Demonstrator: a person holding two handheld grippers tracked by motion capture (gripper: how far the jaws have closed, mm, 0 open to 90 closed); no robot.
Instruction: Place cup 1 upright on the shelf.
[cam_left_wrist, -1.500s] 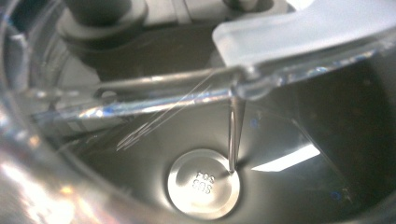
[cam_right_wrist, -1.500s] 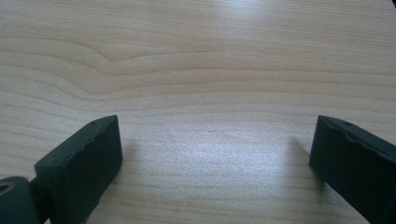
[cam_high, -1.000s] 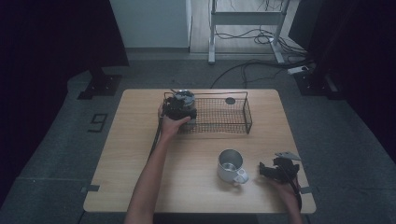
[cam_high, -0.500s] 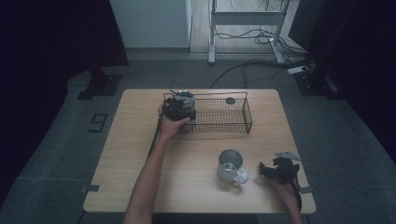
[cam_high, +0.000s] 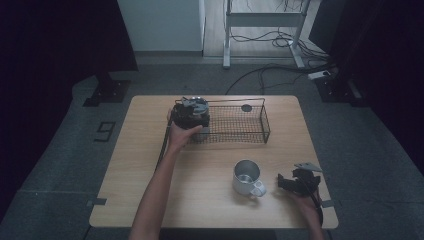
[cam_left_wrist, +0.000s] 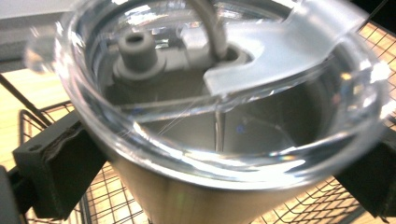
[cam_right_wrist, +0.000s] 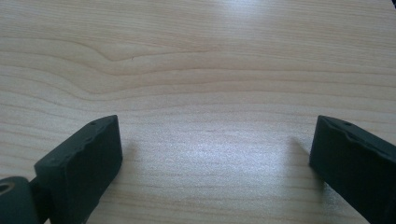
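Note:
My left gripper (cam_high: 191, 114) is shut on a steel tumbler (cam_left_wrist: 224, 116) with a clear lid, its two black jaws pressed against the tumbler's sides. It holds the tumbler at the left end of a black wire basket (cam_high: 265, 120), whose mesh shows beneath the tumbler (cam_high: 196, 104). Near the table's front right corner, my right gripper (cam_high: 292, 184) is open, low over bare wood (cam_right_wrist: 212, 163), with nothing between its jaws. A metal mug (cam_high: 246, 177) stands just left of it, handle turned toward it.
The wooden table (cam_high: 210, 210) carries the basket at the back centre. A small dark round disc (cam_high: 246, 107) lies behind the basket. Cables and a metal frame stand on the floor beyond the table.

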